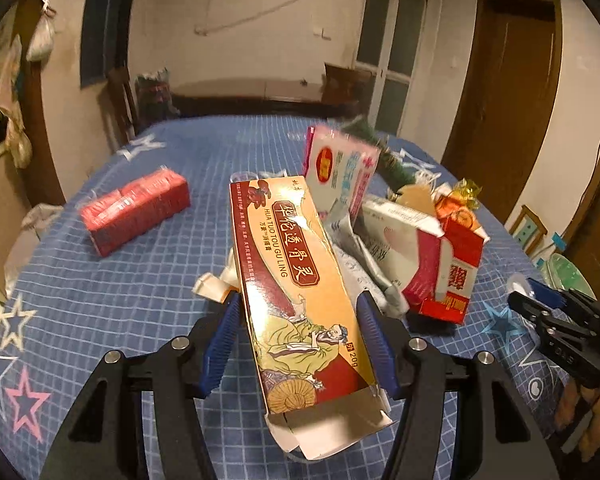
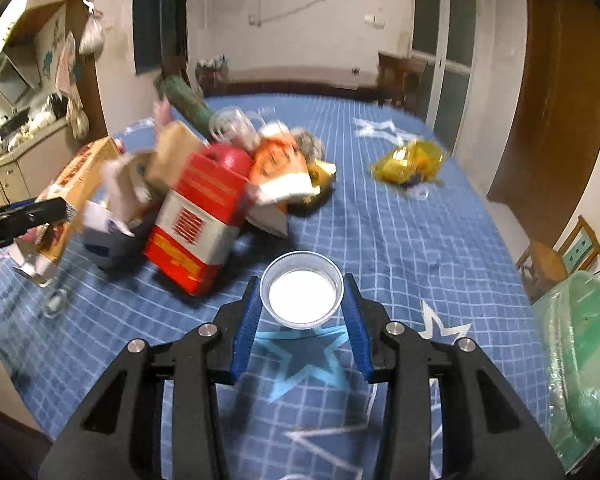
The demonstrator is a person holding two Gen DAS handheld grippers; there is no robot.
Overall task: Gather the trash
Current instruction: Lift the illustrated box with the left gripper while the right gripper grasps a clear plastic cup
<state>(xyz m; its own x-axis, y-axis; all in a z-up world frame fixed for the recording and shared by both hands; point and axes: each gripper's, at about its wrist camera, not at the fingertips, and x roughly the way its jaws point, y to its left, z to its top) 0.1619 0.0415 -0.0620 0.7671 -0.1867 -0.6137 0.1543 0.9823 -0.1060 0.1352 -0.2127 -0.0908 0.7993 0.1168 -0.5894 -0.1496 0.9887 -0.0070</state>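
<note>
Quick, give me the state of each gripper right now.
Left gripper: shut on the long yellow medicine box.
Right gripper: shut on the small clear plastic cup.

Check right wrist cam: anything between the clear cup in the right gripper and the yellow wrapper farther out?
Nothing. In the right wrist view only bare blue checked cloth lies between the clear cup and the yellow wrapper.
</note>
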